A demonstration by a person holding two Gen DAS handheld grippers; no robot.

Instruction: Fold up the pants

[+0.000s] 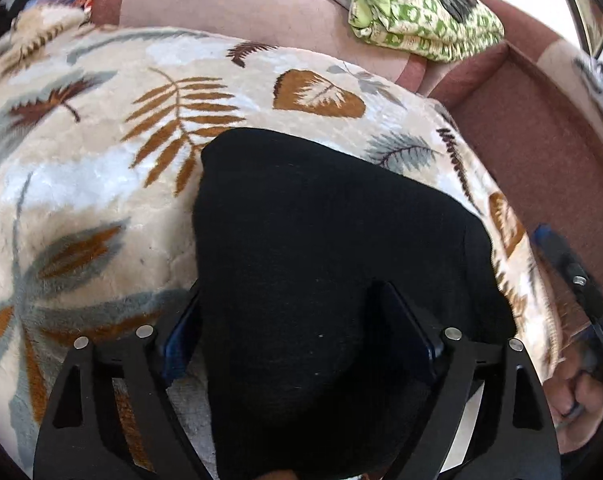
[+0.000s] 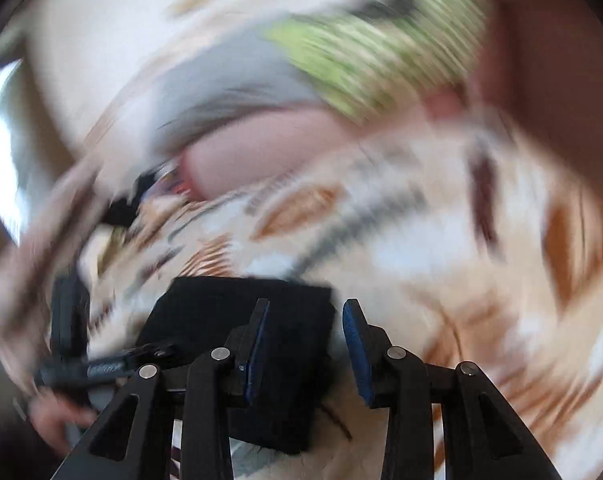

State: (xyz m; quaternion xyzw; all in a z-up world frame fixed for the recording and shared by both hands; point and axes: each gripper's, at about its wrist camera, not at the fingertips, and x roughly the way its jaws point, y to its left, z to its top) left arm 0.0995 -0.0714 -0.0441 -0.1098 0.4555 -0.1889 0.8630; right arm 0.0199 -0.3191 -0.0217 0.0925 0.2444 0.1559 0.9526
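Folded black pants (image 1: pixel 321 264) lie on a leaf-print blanket (image 1: pixel 101 168); left gripper (image 1: pixel 297 332) spread wide astride them, right gripper (image 2: pixel 307 344) parted, empty.

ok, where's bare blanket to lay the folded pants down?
Free: the leaf-print blanket left of the black pants, and the strip beyond them up to the pink cushion. Crowded: the green patterned cloth at far right, and the blanket's right edge, where the right gripper comes in.

Both wrist views close above shared pants (image 1: pixel 333 264).
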